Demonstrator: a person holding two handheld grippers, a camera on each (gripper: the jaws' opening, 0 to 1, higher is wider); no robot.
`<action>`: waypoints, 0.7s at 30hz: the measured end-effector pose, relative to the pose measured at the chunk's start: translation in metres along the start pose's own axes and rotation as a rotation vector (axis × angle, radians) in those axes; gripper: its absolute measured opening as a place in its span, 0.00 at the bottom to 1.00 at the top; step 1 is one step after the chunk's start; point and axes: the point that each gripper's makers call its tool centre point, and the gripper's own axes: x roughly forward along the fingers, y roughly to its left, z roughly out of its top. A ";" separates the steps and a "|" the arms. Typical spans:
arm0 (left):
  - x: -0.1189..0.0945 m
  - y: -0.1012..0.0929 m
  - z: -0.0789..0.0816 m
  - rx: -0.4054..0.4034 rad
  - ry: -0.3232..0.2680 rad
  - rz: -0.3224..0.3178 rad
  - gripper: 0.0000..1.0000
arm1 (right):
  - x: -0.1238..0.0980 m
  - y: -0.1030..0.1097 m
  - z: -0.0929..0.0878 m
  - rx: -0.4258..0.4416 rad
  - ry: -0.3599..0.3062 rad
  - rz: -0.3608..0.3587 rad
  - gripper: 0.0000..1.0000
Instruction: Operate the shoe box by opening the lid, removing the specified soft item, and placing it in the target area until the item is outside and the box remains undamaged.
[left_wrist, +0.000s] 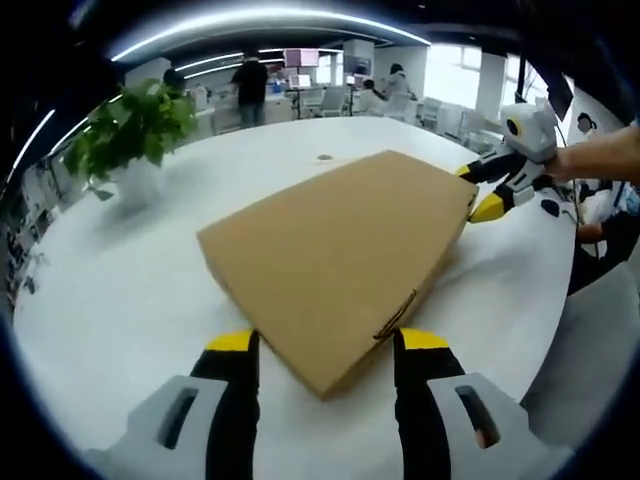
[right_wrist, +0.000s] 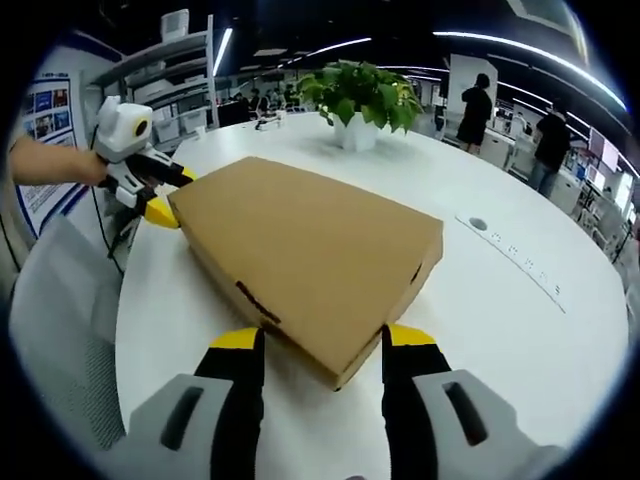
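Shoe box (left_wrist: 340, 255) lies closed on white table (left_wrist: 130, 290), potted plant (left_wrist: 135, 135) beyond. Left gripper (left_wrist: 325, 345) and right gripper (right_wrist: 322, 340) straddle opposite corners, jaws wide open, seemingly gripping nothing.

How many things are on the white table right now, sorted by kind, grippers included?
Cardboard shoe box, lid closed: 1
Potted plant: 1
Grippers at the box's corners: 2, the left gripper and the right gripper, both with jaws open
Total: 4
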 end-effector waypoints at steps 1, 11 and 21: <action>0.000 0.001 0.000 0.006 0.003 -0.006 0.53 | -0.001 0.002 0.000 0.008 -0.001 -0.004 0.42; -0.007 0.005 -0.005 0.067 0.036 -0.074 0.53 | -0.012 0.027 -0.007 0.075 -0.012 -0.040 0.41; -0.013 0.008 -0.009 0.120 0.061 -0.133 0.53 | -0.019 0.050 -0.013 0.121 -0.042 -0.088 0.40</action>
